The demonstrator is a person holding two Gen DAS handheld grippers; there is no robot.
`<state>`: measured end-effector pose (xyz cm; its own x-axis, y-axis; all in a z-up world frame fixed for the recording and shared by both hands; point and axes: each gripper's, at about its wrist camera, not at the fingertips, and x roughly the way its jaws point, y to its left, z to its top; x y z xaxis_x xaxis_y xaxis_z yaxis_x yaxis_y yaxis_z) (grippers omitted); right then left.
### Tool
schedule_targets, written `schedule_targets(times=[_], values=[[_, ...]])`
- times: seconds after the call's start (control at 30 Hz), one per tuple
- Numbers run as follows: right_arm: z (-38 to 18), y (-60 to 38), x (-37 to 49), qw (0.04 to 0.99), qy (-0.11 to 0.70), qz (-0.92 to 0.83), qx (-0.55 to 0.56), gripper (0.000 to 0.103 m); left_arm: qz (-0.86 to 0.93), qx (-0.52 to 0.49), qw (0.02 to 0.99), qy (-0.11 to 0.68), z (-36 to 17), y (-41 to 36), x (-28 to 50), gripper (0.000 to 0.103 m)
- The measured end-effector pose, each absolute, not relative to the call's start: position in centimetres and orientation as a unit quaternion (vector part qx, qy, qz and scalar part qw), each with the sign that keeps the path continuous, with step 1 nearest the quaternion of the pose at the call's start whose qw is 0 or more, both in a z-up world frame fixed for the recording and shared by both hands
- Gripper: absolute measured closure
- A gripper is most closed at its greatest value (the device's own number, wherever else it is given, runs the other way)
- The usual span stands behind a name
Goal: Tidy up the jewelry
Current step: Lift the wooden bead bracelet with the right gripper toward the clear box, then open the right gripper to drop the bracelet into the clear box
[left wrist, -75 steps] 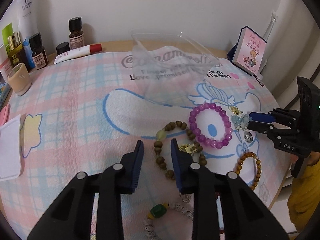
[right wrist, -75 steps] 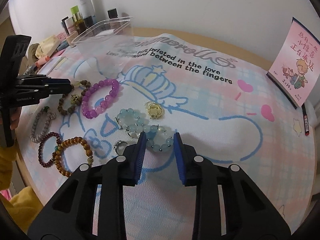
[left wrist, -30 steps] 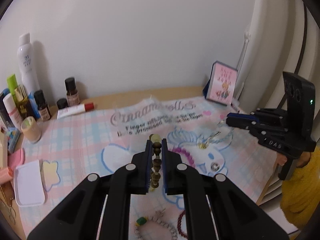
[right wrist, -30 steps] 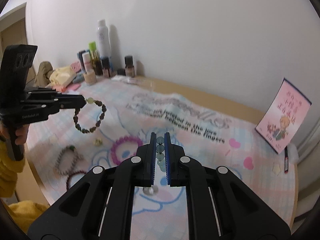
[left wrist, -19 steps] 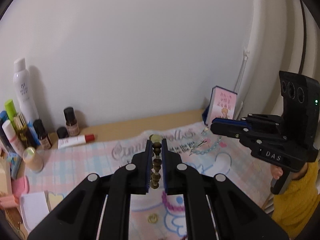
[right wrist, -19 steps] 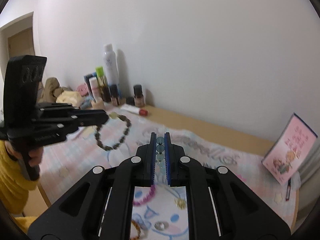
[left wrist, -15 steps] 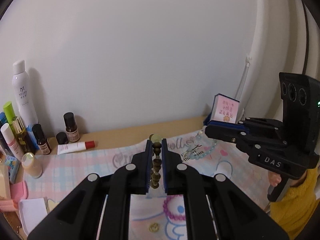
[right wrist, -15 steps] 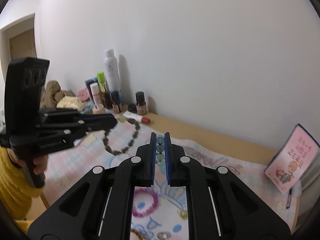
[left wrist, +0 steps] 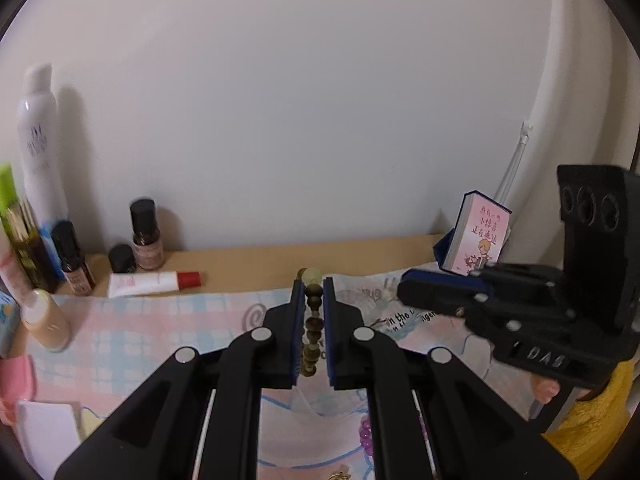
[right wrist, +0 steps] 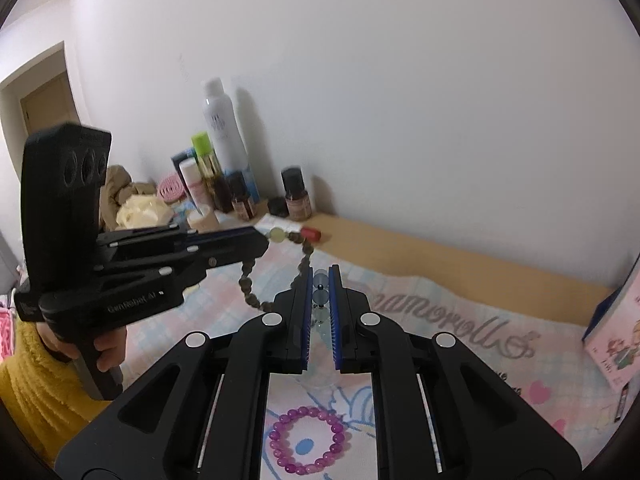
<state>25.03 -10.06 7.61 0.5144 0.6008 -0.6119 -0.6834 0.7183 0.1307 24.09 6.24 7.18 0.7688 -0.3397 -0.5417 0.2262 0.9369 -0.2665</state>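
Looking along the left gripper (left wrist: 311,296): fingers clenched on the brown bead bracelet (left wrist: 313,322), lifted above the surface's far edge. Looking along the right gripper (right wrist: 320,286): fingers clenched on the pale blue bracelet (right wrist: 320,288), purple bracelet (right wrist: 309,440) lying below. Best carried level, grips firm, strands kept apart.

Left gripper (left wrist: 311,294): we see black arms with blue pads.
Wooden bead bracelet (left wrist: 313,326): dark brown beads, one pale green bead at 12 o'clock.
Right gripper (right wrist: 320,280): black – blue pads too.
Pale blue bead bracelet (right wrist: 320,296): translucent blue beads.
Purple bracelet (right wrist: 310,440): glossy violet-pink beads at 6 o'clock in the right view.
Cloth (left wrist: 132,332): pink, blue and white plaid – blue cartoon outline, grey script lettering.
Tube (left wrist: 154,282): white, red cap.
Spray bottle (right wrist: 222,132): white.
Small box (left wrist: 478,236): pink front, navy edges.
Sleeve (right wrist: 44,384): mustard yellow.
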Motion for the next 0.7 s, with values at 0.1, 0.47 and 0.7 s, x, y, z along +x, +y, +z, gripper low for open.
schedule_targets(times=[0.1, 0.47, 0.7], values=[[6.2, -9.9, 25.5, 0.862, 0.342, 0.369, -0.066, 0.095, -0.152, -0.097, 0.932, 0.314, 5.9, 6.3, 24.6, 0.094], [3.1, -9.9, 25.4, 0.850, 0.365, 0.370, -0.080, 0.095, -0.159, -0.100, 0.925, 0.330, 3.3, 5.9, 24.0, 0.094], [3.1, -10.0, 25.3, 0.851, 0.365, 0.368, -0.080, 0.093, -0.149, -0.093, 0.925, 0.336, 3.4, 5.5, 23.8, 0.094]])
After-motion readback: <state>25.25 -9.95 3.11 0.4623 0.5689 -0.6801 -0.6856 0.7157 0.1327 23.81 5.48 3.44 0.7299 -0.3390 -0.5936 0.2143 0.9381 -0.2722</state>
